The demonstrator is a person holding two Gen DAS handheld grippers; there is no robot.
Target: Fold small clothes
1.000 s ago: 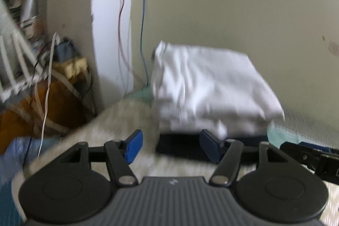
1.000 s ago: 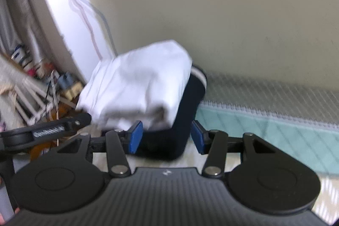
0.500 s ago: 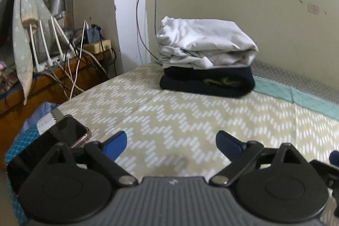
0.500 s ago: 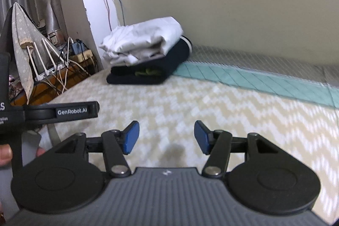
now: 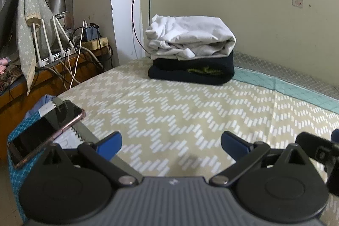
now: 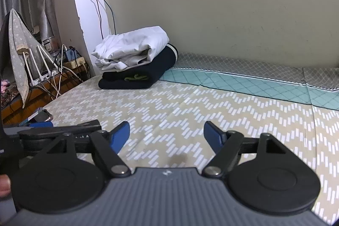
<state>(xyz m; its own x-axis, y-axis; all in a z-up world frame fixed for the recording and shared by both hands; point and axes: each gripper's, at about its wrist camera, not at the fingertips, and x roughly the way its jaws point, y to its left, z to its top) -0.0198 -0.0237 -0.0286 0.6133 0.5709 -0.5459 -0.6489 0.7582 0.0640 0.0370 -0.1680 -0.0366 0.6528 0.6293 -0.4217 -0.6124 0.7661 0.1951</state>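
Bedroom scene, seen from two cameras mounted low on hand-held grippers that both face across a bed (image 5: 190,111) covered in a beige spread with a white zigzag pattern.

Nearest the viewer, the left gripper (image 5: 170,141) hovers over the spread, its blue-tipped fingers (image 5: 110,141) spread wide with only bare bedcover between them. They have just been opening. The right gripper (image 6: 166,133) sits just beside it, fingers (image 6: 121,132) likewise parted and empty, also just opened. Neither holds or touches any cloth, which suggests both have let go of a finished piece.

At the bed's near left edge a dark phone (image 5: 45,130) lies on a teal-patterned cloth, off to the side of the working area.

Farther away, near the bed's far left corner and close to the wall, sits the stack of folded clothes: a white garment (image 5: 190,37) resting squarely on top of a dark navy garment (image 5: 190,72). The white one looks bulky and a little rumpled at its left end. Stacking them in the corner likely keeps the middle of the bed free for more folding.

Beyond the bed's left side, a wooden shelf carries a white router (image 5: 50,43) and tangled cables. A plain cream wall (image 5: 254,3) closes the background.
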